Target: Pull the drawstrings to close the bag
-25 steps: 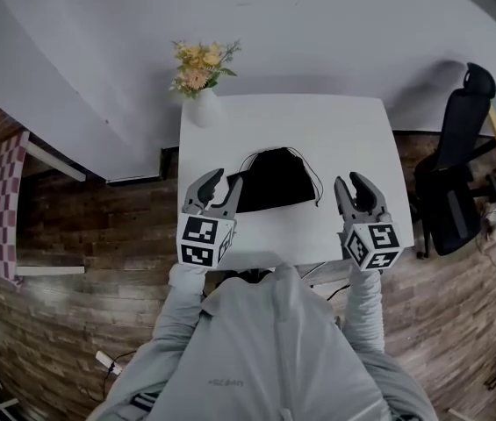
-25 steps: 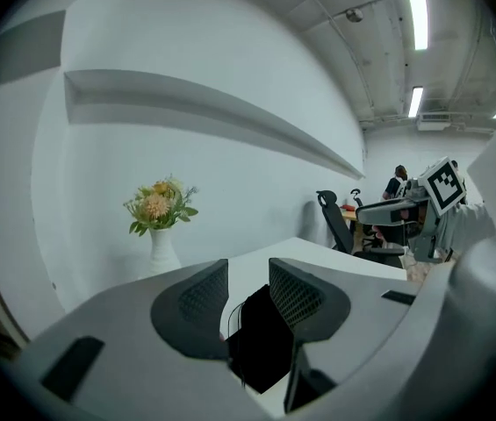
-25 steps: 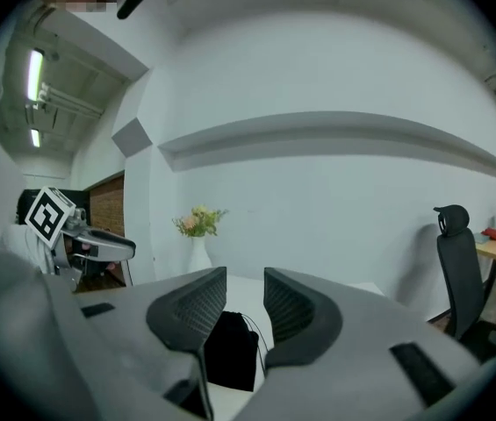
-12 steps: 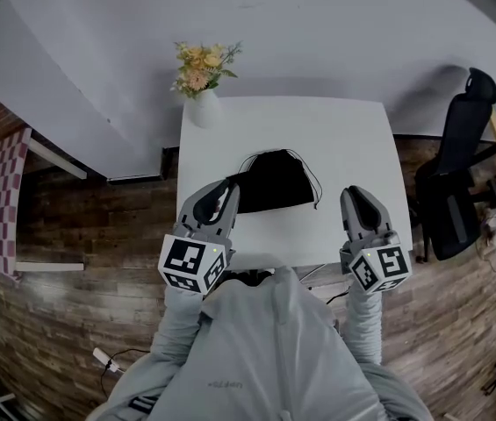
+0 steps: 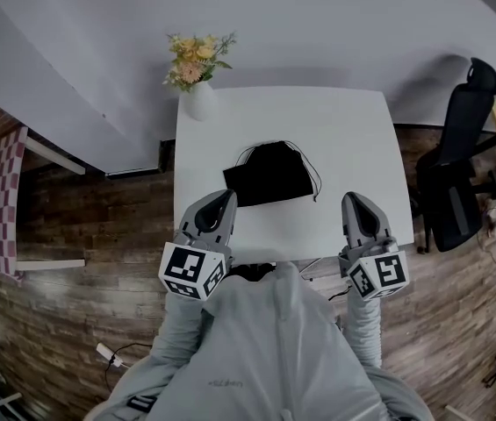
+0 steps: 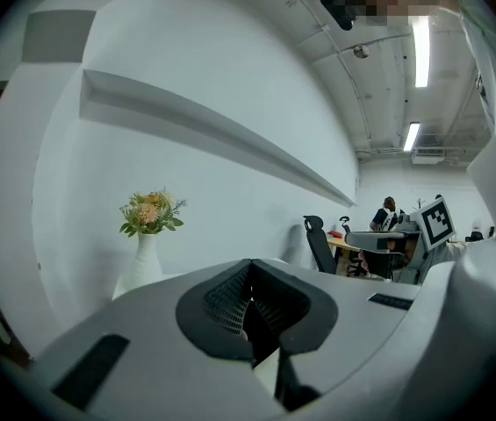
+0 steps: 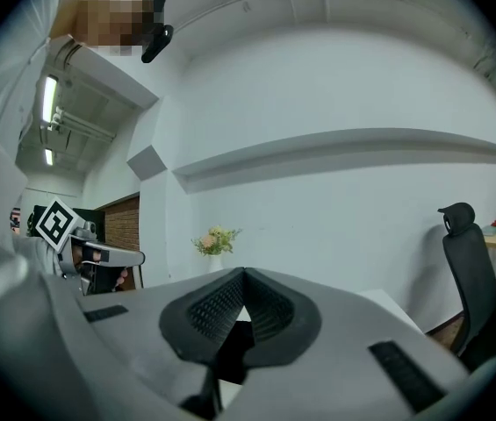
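- Found left gripper [image 5: 224, 198] just clamped shut, empty, over near edge of desk [image 5: 344, 130].
- Found right gripper [image 5: 354, 200] likewise, nothing gripped.
- Noted bag [image 5: 269, 172] mid-desk, untouched.

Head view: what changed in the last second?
The left gripper and right gripper drew back from the black bag toward the person. Their jaws have just been closing and are now shut with nothing between them; nothing was taken hold of. The bag and the flower vase stayed where they were on the white table.
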### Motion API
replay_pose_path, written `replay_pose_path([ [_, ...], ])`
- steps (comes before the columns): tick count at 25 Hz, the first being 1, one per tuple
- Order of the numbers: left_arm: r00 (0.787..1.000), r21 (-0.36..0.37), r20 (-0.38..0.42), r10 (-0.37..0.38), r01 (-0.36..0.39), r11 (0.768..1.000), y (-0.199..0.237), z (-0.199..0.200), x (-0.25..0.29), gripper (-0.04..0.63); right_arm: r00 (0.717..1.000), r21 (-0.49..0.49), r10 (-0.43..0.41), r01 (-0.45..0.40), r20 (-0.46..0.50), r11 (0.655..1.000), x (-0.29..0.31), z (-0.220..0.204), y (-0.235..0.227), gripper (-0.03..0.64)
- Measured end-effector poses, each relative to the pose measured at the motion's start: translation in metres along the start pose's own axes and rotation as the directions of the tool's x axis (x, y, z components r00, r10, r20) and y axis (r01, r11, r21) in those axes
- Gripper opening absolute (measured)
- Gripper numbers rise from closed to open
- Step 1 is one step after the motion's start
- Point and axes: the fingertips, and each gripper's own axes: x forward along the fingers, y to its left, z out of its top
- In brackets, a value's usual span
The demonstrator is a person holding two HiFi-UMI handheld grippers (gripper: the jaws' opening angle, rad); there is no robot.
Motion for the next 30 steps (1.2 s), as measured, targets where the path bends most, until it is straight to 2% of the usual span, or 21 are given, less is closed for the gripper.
replay_pose_path([
  [6,1.0,0.027,-0.009,0.004,-0.004,1.0,0.003,0.001,0.005,0.025,1.0,-0.005,-0.006,0.006,-0.019,1.0,0.003,-0.003,-0.006,0.021],
  [30,1.0,0.02,-0.013,0.022,-0.022,1.0,0.021,0.002,0.005,0.025,1.0,-0.012,0.0,-0.001,-0.028,1.0,0.021,-0.004,0.001,0.021],
])
